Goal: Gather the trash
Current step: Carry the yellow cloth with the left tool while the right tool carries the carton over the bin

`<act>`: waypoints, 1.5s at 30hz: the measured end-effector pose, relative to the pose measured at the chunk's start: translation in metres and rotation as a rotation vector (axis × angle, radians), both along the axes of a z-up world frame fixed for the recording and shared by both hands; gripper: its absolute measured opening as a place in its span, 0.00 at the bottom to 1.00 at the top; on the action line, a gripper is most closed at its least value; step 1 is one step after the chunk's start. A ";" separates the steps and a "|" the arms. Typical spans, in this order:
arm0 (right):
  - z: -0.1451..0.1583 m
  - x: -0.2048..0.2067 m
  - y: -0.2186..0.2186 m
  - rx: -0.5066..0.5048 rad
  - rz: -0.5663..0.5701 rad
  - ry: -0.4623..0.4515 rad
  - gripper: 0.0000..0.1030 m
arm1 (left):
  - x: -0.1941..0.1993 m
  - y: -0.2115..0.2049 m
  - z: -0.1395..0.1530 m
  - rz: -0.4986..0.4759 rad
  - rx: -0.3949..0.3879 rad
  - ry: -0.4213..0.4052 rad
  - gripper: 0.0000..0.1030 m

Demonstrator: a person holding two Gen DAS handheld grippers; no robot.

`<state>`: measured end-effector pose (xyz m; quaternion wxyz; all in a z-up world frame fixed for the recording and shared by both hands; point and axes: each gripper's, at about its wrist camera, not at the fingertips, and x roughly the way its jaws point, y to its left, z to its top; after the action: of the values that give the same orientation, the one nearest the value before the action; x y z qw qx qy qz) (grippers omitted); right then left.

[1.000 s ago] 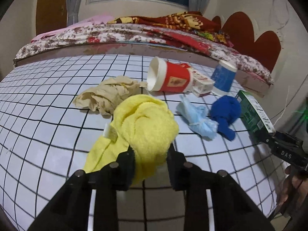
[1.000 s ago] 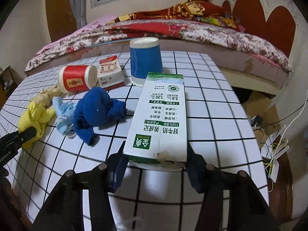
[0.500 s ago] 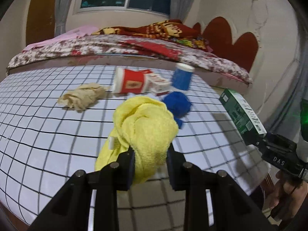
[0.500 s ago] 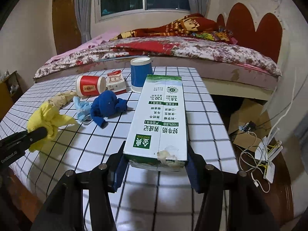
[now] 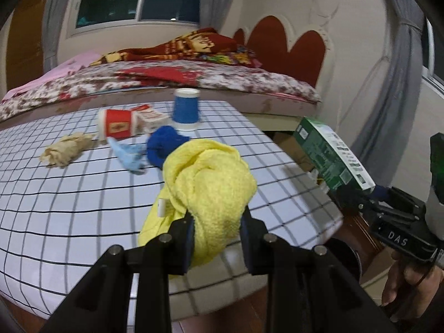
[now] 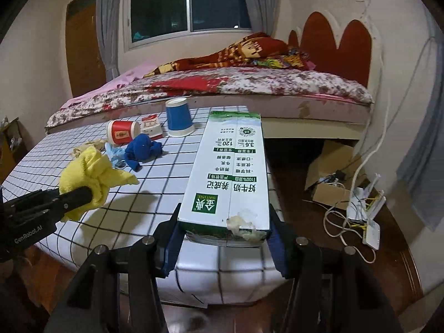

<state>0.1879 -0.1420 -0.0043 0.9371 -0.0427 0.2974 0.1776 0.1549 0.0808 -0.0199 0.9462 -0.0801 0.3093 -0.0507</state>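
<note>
**Desk:** Jaws first, then. What has each pair got?

**Photographer:** The left gripper (image 5: 216, 236) is clamped on a yellow cloth (image 5: 211, 183), narrow gap, the bundle spilling over both pads. The right gripper (image 6: 224, 244) is closed across the end of a green-and-white milk carton (image 6: 230, 174), held wider, the carton pointing away from the lens.

**Desk:** What has just changed?

**Photographer:** A second ago both items sat low over the checked worktop (image 5: 69, 194), in among the litter. Now both are lifted clear and drawn back toward its near edge, and the floor shows beneath the carton. By the look of it, the person is carrying this pair off to a bin that no frame shows.

**Desk:** Count of what remains, near to far?

**Photographer:** Six pieces, all well apart from the jaws. One blue cloth (image 6: 141, 149), one pale blue wad (image 5: 127, 158), one crumpled beige paper (image 5: 65, 152), one red cup (image 6: 122, 133) lying on its side, one small red-and-white box (image 6: 151, 127) touching it, one blue cup (image 6: 179, 119) standing upside down. Beyond them, one bed (image 6: 249, 86).
</note>
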 end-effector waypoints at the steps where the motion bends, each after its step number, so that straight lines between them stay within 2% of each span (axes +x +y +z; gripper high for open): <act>1: 0.000 -0.003 -0.005 0.001 -0.007 -0.001 0.54 | -0.001 -0.006 0.001 -0.012 0.001 -0.002 0.29; 28: -0.040 -0.067 -0.169 0.019 -0.285 0.077 0.54 | -0.017 -0.177 -0.008 -0.386 0.031 0.040 0.29; 36: -0.054 -0.085 -0.206 0.024 -0.342 0.099 0.54 | -0.029 -0.223 -0.030 -0.488 0.056 0.091 0.29; 45: -0.096 -0.086 -0.232 0.006 -0.343 0.204 0.54 | -0.026 -0.250 -0.075 -0.510 0.055 0.203 0.29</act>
<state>0.1017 -0.3743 -0.1005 0.9188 0.0297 0.3931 0.0199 0.1292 -0.1690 -0.0951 0.8687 0.0215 0.4142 -0.2707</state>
